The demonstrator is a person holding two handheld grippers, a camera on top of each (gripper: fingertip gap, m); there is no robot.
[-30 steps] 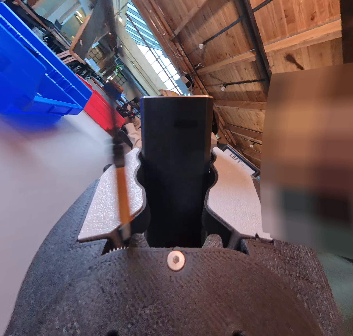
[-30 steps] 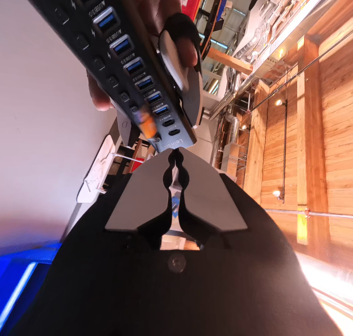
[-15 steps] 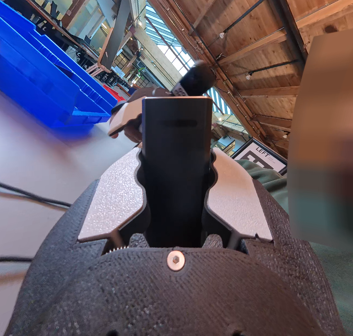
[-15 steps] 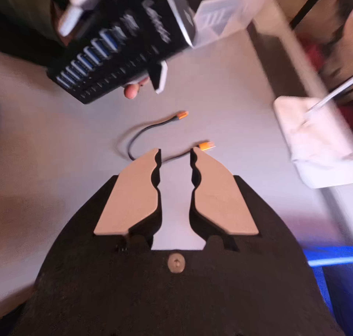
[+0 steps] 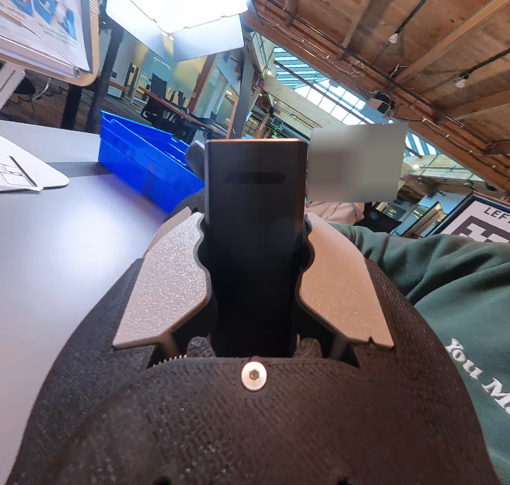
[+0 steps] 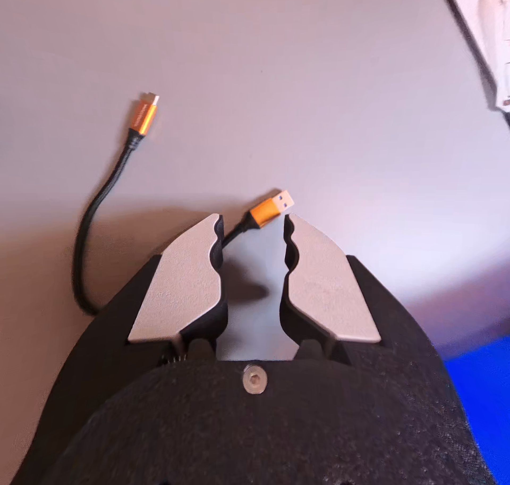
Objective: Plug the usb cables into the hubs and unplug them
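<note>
My left gripper (image 5: pixel 255 223) clamps the black hub (image 5: pixel 255 223) upright between its fingers, its end raised clear of the grey table (image 5: pixel 55 237), presumably so its ports can be offered to a plug. My right gripper (image 6: pixel 252 223) hovers with jaws moderately spread and empty, tilted down at the table. The braided cable (image 6: pixel 93 223) lies there: its wide orange plug (image 6: pixel 269 209) just ahead of the fingertips, its small orange plug (image 6: pixel 145 118) farther ahead-left.
</note>
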